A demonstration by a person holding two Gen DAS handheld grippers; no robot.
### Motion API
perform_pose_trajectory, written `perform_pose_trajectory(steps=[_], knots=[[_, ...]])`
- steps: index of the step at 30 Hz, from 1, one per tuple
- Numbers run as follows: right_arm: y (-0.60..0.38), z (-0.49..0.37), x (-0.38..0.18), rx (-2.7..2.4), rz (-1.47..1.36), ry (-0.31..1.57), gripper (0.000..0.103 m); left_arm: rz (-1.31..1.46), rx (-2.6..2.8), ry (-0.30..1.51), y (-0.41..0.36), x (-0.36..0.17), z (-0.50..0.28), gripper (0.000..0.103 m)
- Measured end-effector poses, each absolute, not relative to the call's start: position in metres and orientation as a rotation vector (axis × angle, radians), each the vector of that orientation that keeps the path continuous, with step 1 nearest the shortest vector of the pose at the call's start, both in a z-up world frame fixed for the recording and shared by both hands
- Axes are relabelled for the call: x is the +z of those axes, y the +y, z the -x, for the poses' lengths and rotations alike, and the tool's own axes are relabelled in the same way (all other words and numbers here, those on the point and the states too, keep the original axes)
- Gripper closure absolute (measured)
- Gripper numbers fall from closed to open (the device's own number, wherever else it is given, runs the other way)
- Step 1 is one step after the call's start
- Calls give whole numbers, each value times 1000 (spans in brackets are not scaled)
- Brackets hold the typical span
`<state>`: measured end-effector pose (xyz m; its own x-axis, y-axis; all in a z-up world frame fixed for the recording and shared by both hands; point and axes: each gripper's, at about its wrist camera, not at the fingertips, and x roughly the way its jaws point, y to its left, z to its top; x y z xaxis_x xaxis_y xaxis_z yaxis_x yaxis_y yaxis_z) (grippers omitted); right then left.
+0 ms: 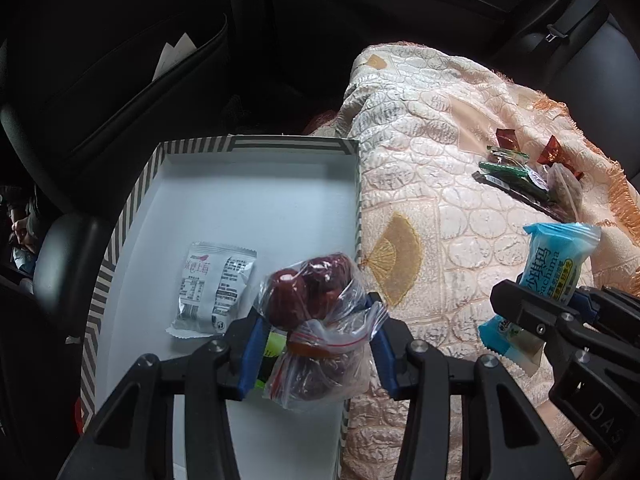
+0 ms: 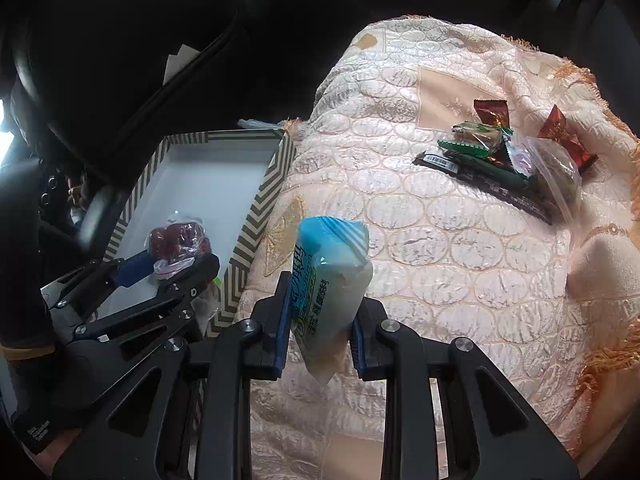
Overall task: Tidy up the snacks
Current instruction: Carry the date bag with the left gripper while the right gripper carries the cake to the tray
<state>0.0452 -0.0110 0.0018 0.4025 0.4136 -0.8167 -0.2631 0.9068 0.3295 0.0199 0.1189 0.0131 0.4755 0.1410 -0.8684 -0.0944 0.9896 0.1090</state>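
The setting is the dark interior of a car: black seat backs fill the upper part of both views, and a pale, quilted blanket (image 1: 432,208) with orange fringe is spread over the rear seat. At the lower left of the left wrist view, a shallow box (image 1: 132,216) with a grey-and-white striped rim and a white floor sits against the blanket's edge.

The left tool (image 1: 316,344) is closed on a clear zip bag of dark red fruits (image 1: 316,308), which hangs above the box's lower right corner. A small white sachet (image 1: 212,288) with printed text lies flat on the box floor, just to the left of the bag. Something yellow-green (image 1: 272,354) shows behind the bag, too hidden to identify.

The right tool (image 2: 320,336) is clamped on a blue and white Sachima packet (image 2: 332,280), which stands upright between the blue pads over the blanket, just right of the box's rim. In the left wrist view the same packet appears at the right edge of the frame.

At the upper right of the right wrist view, a heap of remaining snacks (image 2: 500,160) rests on the blanket, well apart from the box: green wrappers, a long dark bar, two red-brown packets and another clear bag.
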Motion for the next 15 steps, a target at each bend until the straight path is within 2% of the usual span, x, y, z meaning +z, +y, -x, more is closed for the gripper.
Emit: perform_pose_trajectory(steps=[15], knots=[[47,-69,12,534,-125,1059,80,-32,220,1089,160,2,-21,53]])
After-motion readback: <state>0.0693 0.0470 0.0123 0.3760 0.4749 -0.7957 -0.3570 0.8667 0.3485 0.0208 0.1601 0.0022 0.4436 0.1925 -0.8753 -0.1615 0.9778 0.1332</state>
